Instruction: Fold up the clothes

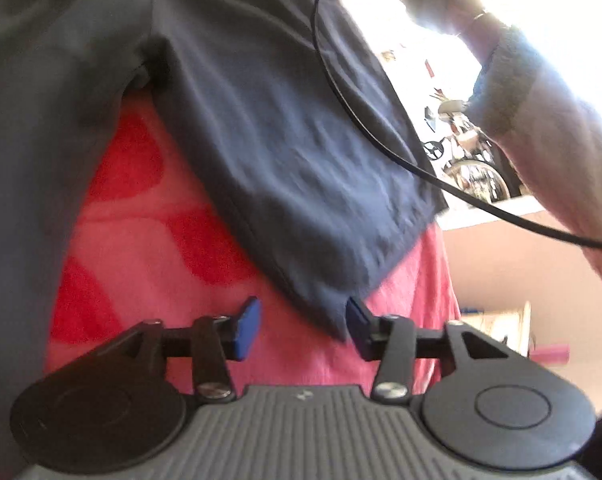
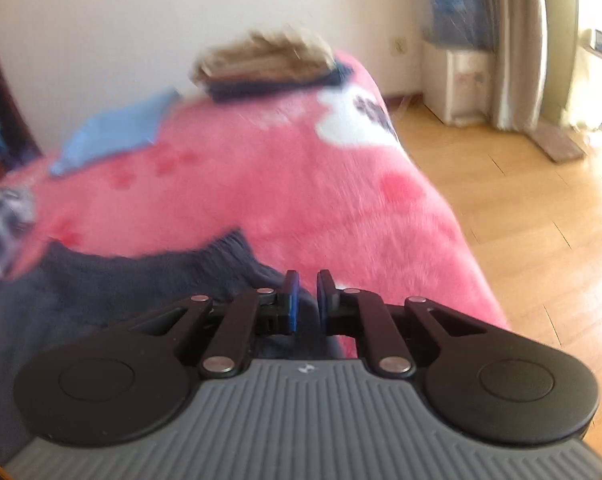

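On a bed spread with a pink blanket (image 1: pixel 149 240), seen from the left wrist, a dark grey garment (image 1: pixel 261 140) lies draped, one corner reaching down between the blue pads of the left gripper (image 1: pixel 301 326). Its jaws stand apart, neither pad pressing the cloth. A black cable (image 1: pixel 365 128) loops across the garment; a sleeved arm (image 1: pixel 541 120) rises at right. From the right wrist, the right gripper (image 2: pixel 304 300) shows its jaws nearly closed with only a narrow gap; whether cloth is pinched cannot be told. The garment lies under and left of the fingers. Farther back rest a folded stack (image 2: pixel 269 62) and a light blue cloth (image 2: pixel 113 132).
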